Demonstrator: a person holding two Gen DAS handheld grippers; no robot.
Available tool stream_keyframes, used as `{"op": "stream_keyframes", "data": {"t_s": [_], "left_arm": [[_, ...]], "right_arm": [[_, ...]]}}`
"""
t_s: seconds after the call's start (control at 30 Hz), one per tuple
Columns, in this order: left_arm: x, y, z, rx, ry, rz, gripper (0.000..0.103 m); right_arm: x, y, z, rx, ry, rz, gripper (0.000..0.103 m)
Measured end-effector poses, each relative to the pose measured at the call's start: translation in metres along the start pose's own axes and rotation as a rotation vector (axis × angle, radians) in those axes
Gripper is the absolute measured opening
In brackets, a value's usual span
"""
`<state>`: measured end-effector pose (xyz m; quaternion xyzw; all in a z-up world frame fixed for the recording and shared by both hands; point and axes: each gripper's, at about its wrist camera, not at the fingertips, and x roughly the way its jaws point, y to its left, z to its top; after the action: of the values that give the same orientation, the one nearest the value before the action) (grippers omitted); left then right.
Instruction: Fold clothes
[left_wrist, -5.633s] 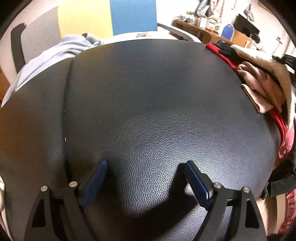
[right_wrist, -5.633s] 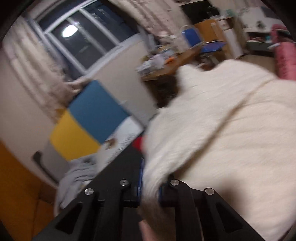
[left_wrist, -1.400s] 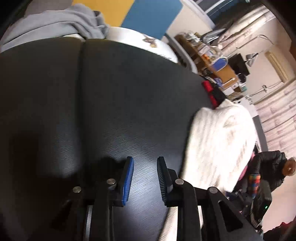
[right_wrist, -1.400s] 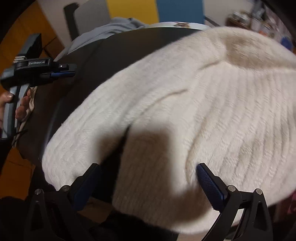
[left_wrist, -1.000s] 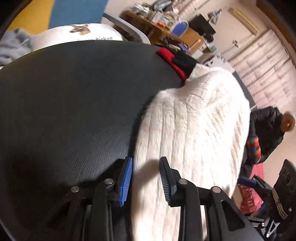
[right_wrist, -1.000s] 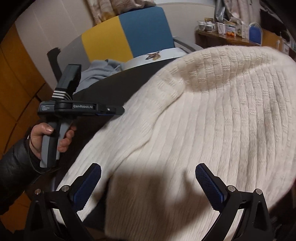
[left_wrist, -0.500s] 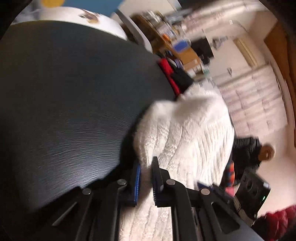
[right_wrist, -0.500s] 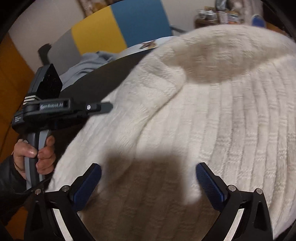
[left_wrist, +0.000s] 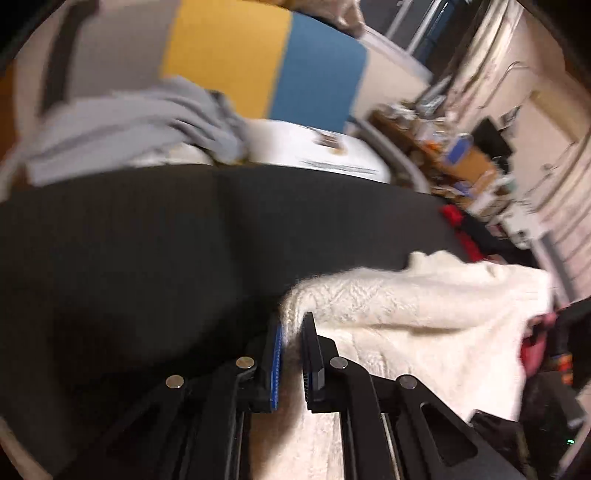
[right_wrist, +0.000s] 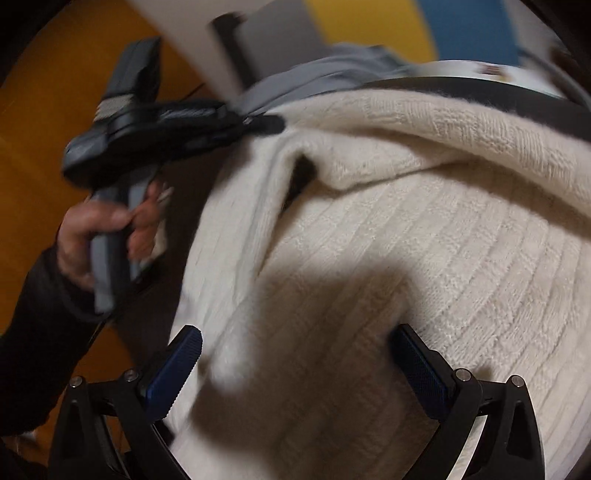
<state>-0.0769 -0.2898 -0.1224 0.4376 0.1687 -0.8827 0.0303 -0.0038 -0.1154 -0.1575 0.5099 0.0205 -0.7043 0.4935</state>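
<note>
Left hand-held gripper (left_wrist: 291, 343) pinched shut on cream knit sweater (right_wrist: 424, 240) edge; right hand-held gripper (right_wrist: 295, 365) wide open, empty, over it. Advice: draw the edge taut, crease straight.

Left gripper (left_wrist: 291, 334): jaws nearly together, pinching the edge of the cream sweater (left_wrist: 424, 317), pointing steeply down. From the right wrist view, its black body reaches in from the left, tip at the sweater's folded edge. The left hand (right_wrist: 99, 232) is wrapped round its grey handle, dark sleeve behind.

Right gripper (right_wrist: 295, 354): jaws spread wide, blue pads clear of the knit beneath, angled downward.
</note>
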Motion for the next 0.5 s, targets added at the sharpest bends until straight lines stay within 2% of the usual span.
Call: {"op": "stream_keyframes", "data": {"t_s": [0.07, 0.13, 0.23, 0.27, 0.33, 0.37, 0.4, 0.43, 0.5], "left_arm": [[-0.026, 0.032, -0.012, 0.016, 0.001, 0.093, 0.008], [-0.050, 0.055, -0.028, 0.043, 0.035, 0.109, 0.009], [-0.084, 0.073, -0.049, 0.070, 0.065, 0.015, 0.012], [-0.096, 0.078, -0.053, 0.069, 0.063, -0.019, 0.014], [-0.114, 0.080, -0.047, 0.039, 0.005, -0.066, 0.015], [-0.121, 0.084, -0.043, 0.022, -0.024, -0.082, 0.018], [-0.125, 0.087, -0.038, 0.008, -0.050, -0.091, 0.021], [-0.127, 0.089, -0.033, 0.006, -0.071, -0.088, 0.022], [-0.117, 0.077, -0.020, 0.040, -0.093, -0.075, 0.027]], "right_arm": [[0.008, 0.016, -0.002, -0.032, 0.034, 0.057, 0.103], [0.010, 0.027, -0.003, -0.052, 0.065, 0.106, 0.103], [-0.012, 0.022, 0.000, -0.030, 0.038, 0.119, 0.103], [-0.028, 0.013, 0.006, -0.008, -0.005, 0.108, 0.103], [-0.060, -0.005, 0.018, 0.038, -0.095, 0.084, 0.103], [-0.071, -0.029, 0.046, 0.064, -0.165, 0.038, 0.103], [-0.080, -0.037, 0.055, 0.069, -0.199, -0.006, 0.103], [-0.089, -0.041, 0.069, 0.064, -0.237, -0.086, 0.103], [-0.101, -0.054, 0.081, 0.043, -0.237, -0.202, 0.103]]}}
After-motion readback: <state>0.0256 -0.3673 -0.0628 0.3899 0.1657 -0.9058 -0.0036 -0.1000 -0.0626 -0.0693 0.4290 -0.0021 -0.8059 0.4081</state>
